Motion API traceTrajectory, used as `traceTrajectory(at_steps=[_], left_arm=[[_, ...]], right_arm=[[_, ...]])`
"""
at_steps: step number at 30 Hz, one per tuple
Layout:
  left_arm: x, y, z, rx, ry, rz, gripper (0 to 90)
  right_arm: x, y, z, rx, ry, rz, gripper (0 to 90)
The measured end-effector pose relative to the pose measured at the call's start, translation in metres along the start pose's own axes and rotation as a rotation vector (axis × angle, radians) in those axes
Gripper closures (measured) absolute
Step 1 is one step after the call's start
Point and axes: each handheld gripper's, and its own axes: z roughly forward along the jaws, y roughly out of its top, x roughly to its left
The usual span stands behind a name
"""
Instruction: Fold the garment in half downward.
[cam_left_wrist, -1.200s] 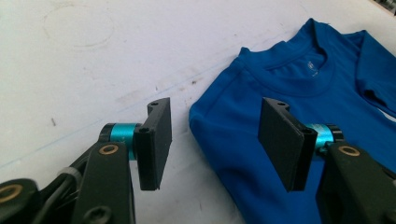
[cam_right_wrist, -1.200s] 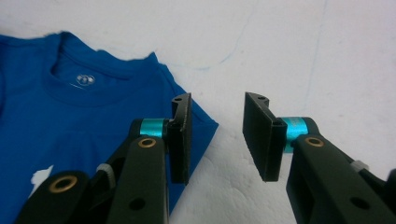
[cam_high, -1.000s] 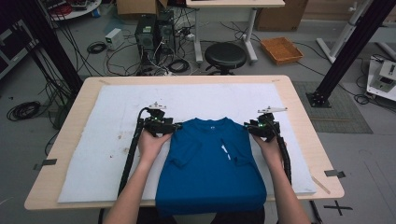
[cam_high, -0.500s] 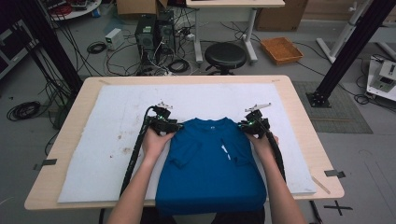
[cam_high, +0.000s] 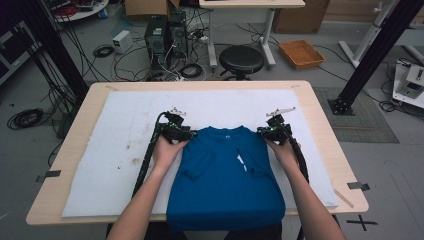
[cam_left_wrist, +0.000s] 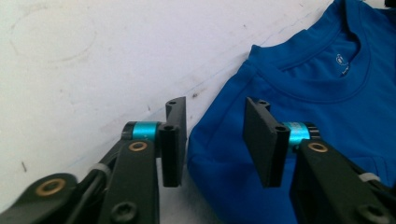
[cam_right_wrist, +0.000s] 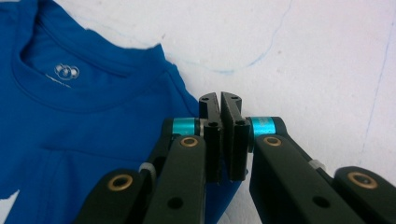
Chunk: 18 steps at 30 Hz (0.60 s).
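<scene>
High view: your blue shirt lies on the white-padded surface. Left tool, having just widened slightly, straddles one shoulder; right tool is pinching the other shoulder's edge.

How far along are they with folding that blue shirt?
Partly done: the blue shirt lies flat on the white mat with both sleeves already folded inward. In hand: the right gripper looks pinched shut on the shirt's shoulder edge, its jaws having just closed; the left gripper straddles the other shoulder, jaws apart. The lengthwise fold probably remains.
</scene>
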Motion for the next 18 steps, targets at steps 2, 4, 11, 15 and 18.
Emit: traceTrajectory(at_steps=[2,4,11,15,18], left_arm=[[0.000,0.000,0.002,-0.021,-0.021,-0.001,55.4],[0.001,0.000,0.003,-0.030,-0.022,0.001,55.0],[-0.001,0.001,0.007,-0.024,-0.036,0.003,54.9],[-0.005,0.005,0.010,-0.003,-0.038,0.019,54.9],[-0.005,0.006,0.015,0.020,-0.032,0.017,55.3]], right_arm=[[-0.001,0.000,0.000,-0.008,-0.008,0.012,78.2],[0.000,0.000,0.000,-0.030,0.001,0.026,75.4],[0.007,0.006,0.009,-0.027,0.012,0.017,71.0],[0.010,0.007,0.014,-0.023,0.018,0.010,69.4],[0.011,0.006,0.020,0.007,0.019,0.004,69.2]])
